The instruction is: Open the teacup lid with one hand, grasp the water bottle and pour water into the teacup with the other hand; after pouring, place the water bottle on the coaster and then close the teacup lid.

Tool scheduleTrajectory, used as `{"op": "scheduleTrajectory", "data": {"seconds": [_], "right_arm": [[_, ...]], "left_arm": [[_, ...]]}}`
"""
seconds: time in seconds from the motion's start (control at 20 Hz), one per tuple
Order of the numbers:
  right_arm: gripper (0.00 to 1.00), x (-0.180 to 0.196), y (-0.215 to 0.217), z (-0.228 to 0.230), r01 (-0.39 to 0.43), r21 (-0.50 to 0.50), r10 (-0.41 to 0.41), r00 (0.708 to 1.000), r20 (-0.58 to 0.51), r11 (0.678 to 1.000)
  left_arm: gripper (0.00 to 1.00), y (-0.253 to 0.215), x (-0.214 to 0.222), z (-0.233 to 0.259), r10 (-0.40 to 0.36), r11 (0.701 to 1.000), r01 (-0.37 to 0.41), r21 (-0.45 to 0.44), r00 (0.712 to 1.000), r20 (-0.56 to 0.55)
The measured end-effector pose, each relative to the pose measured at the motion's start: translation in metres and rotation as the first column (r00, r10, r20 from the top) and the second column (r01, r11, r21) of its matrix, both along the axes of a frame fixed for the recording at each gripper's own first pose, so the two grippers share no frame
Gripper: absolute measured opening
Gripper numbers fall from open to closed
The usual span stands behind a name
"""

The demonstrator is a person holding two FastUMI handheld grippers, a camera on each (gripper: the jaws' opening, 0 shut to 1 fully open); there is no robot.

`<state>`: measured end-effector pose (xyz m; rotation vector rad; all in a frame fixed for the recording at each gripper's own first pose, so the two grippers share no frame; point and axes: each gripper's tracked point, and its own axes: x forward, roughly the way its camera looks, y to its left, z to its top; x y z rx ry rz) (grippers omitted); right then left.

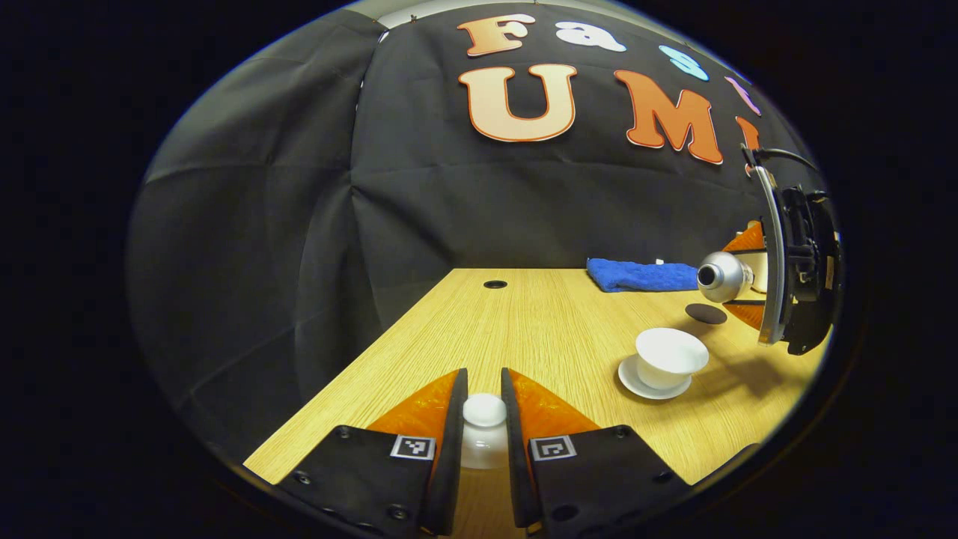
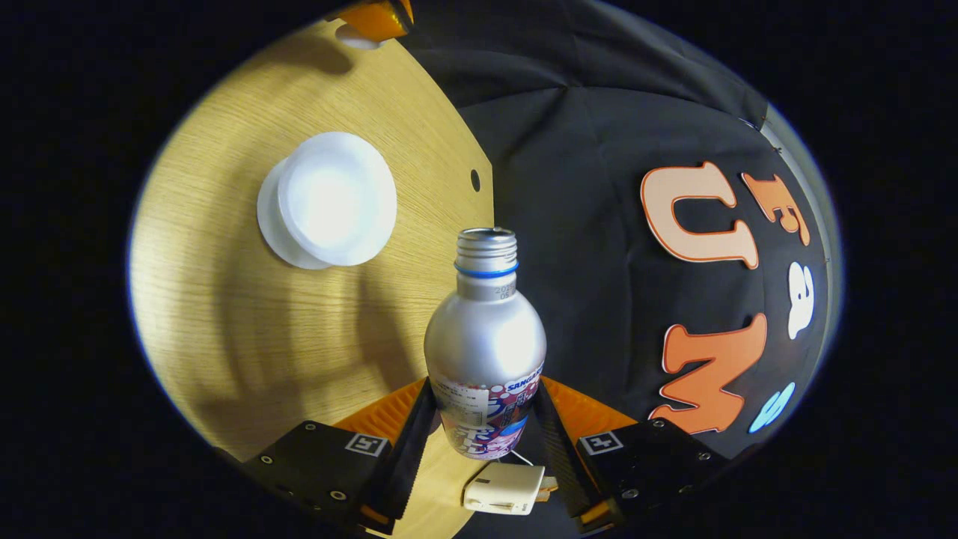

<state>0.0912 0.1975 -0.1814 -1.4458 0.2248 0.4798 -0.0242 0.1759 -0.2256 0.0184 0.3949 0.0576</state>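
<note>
Lid [image 1: 483, 428] pinched in L gripper [image 1: 484, 430], above table [image 1: 524, 329]. R gripper [image 2: 485, 419] clamps water bottle [image 2: 485, 344], tipped sideways over open teacup [image 1: 670, 358] on saucer [image 1: 636, 380]. Coaster [image 1: 706, 314] beyond cup.

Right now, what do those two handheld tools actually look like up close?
Each tool, left and right, has two wedge-shaped fingers on black bolted plates, and each plate carries a small square black-and-white marker. In the left gripper view the right tool shows a pale curved rim, a dark body behind it and a black cable on top.
</note>
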Motion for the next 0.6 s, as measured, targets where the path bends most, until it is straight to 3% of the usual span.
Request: {"op": "scheduleTrajectory", "data": {"seconds": [0.05,0.2,0.25,0.4,0.6], "right_arm": [[0.78,0.000,0.000,0.001,-0.005,-0.005,0.005,1.000,0.010,1.000],[0.78,0.000,0.001,0.007,-0.022,-0.031,0.023,0.999,0.040,0.999],[0.78,0.001,0.002,0.009,-0.027,-0.039,0.029,0.998,0.055,0.999],[0.77,0.007,0.003,0.021,-0.053,-0.101,0.067,0.988,0.136,0.994],[0.77,0.006,0.006,0.028,-0.069,-0.110,0.088,0.980,0.178,0.992]], "left_arm": [[0.32,0.001,0.000,-0.001,0.002,1.000,-0.002,0.002,1.000,-0.001],[0.29,0.002,-0.002,0.000,0.002,1.000,-0.002,0.002,1.000,-0.004],[0.33,0.001,-0.002,0.000,0.002,1.000,-0.002,0.003,1.000,-0.004],[0.32,0.001,-0.002,-0.001,0.001,1.000,-0.001,0.006,1.000,-0.003],[0.32,0.001,-0.003,-0.002,0.003,1.000,-0.003,0.004,1.000,-0.008]]}}
